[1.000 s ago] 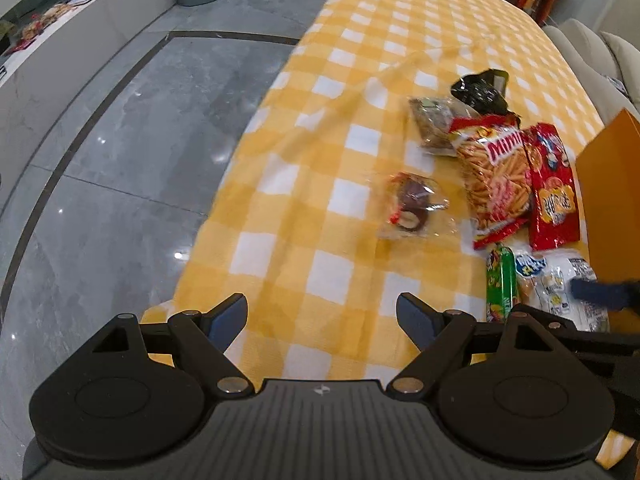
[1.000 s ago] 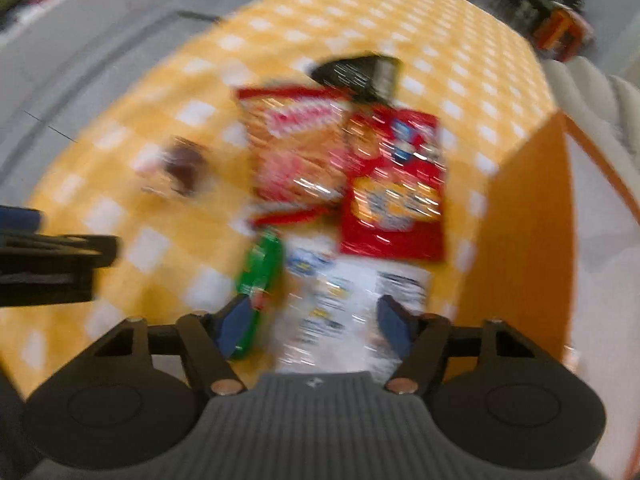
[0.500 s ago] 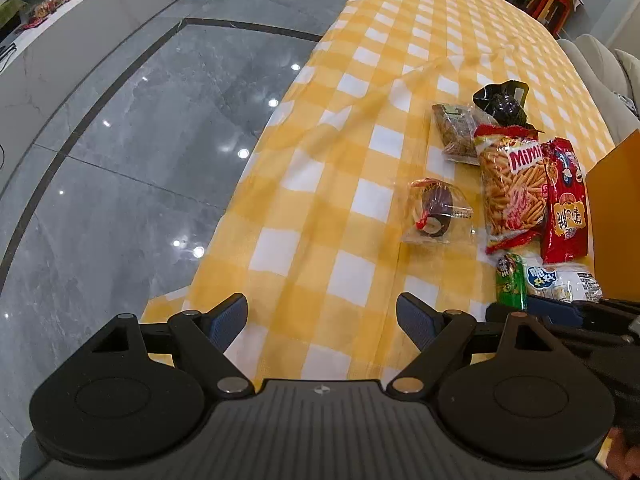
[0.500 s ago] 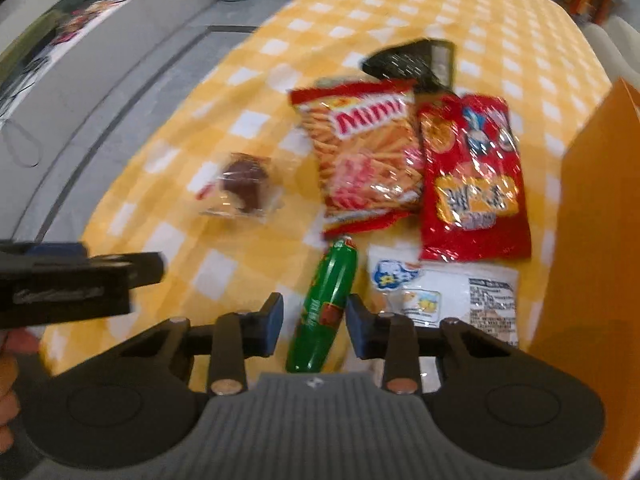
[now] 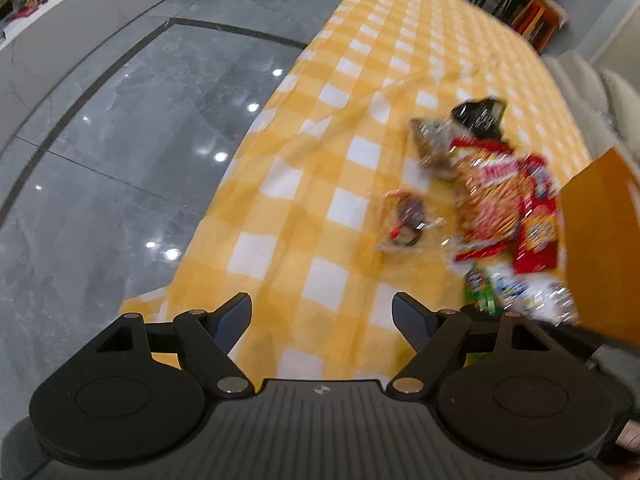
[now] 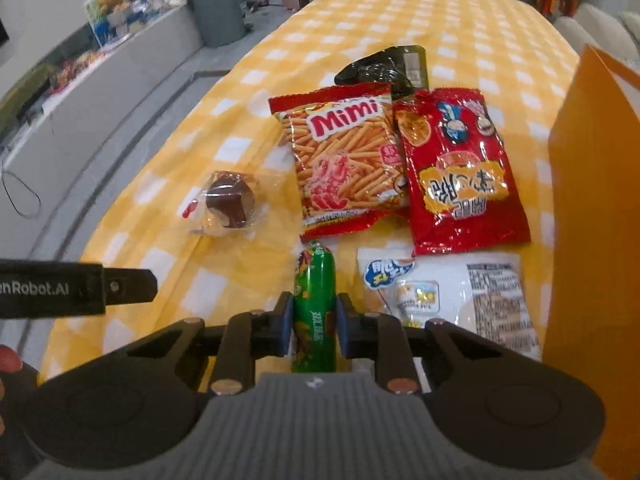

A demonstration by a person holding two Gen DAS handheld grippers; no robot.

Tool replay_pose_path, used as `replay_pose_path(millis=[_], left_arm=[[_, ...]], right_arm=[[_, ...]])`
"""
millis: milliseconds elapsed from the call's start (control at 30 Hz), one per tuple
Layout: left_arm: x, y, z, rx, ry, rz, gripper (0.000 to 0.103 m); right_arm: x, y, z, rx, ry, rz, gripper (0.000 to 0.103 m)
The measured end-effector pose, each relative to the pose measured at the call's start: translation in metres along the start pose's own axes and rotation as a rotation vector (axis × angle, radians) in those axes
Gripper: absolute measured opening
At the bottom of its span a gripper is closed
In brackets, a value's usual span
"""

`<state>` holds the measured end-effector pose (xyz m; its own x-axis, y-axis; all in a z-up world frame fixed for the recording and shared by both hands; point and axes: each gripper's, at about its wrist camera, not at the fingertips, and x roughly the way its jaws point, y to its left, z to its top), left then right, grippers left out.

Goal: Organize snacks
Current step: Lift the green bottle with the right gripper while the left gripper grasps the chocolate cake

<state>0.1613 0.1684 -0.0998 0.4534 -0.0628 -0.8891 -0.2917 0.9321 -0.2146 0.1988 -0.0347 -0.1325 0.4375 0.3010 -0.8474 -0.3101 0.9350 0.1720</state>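
On the yellow checked tablecloth (image 6: 360, 20) lies a green snack stick (image 6: 316, 280), and my right gripper (image 6: 314, 320) is closing on it, both pads touching its sides. Beyond it lie a Mimi chips bag (image 6: 344, 164), a red snack bag (image 6: 460, 172), a white packet (image 6: 452, 292), a clear-wrapped chocolate pastry (image 6: 228, 204) and a black packet (image 6: 384, 68). My left gripper (image 5: 322, 312) hovers over the cloth near the table's corner, jaws wide, closing slightly, with nothing between them. Its view is blurred; the pastry (image 5: 408, 220) lies ahead to its right.
An orange box (image 6: 596, 200) stands upright along the right side of the snacks. The table's left edge drops to a grey tiled floor (image 5: 120, 160). A grey bin (image 6: 218, 8) and a low white counter stand far off on the left.
My right gripper has come down over the green stick and its jaws have drawn in from wide apart until they touch it. The left gripper's jaws have narrowed slightly.
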Motion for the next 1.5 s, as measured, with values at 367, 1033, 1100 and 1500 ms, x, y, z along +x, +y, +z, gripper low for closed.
replay_pose_path(millis=[367, 1033, 1100, 1500], left_arm=[[0.011, -0.034, 0.037, 0.048, -0.106, -0.051, 0.093], [0.058, -0.051, 0.050, 0.025, 0.001, -0.038, 0.049], [0.053, -0.049, 0.048, 0.031, 0.003, -0.043, 0.047], [0.020, -0.042, 0.031, 0.033, 0.002, -0.052, 0.044]], right_arm=[[-0.009, -0.008, -0.007, 0.024, -0.042, 0.048, 0.020], [-0.006, -0.025, -0.017, 0.099, -0.046, 0.125, 0.020], [-0.005, -0.026, -0.017, 0.102, -0.049, 0.126, 0.020], [-0.034, -0.019, -0.011, 0.106, -0.101, 0.181, 0.020]])
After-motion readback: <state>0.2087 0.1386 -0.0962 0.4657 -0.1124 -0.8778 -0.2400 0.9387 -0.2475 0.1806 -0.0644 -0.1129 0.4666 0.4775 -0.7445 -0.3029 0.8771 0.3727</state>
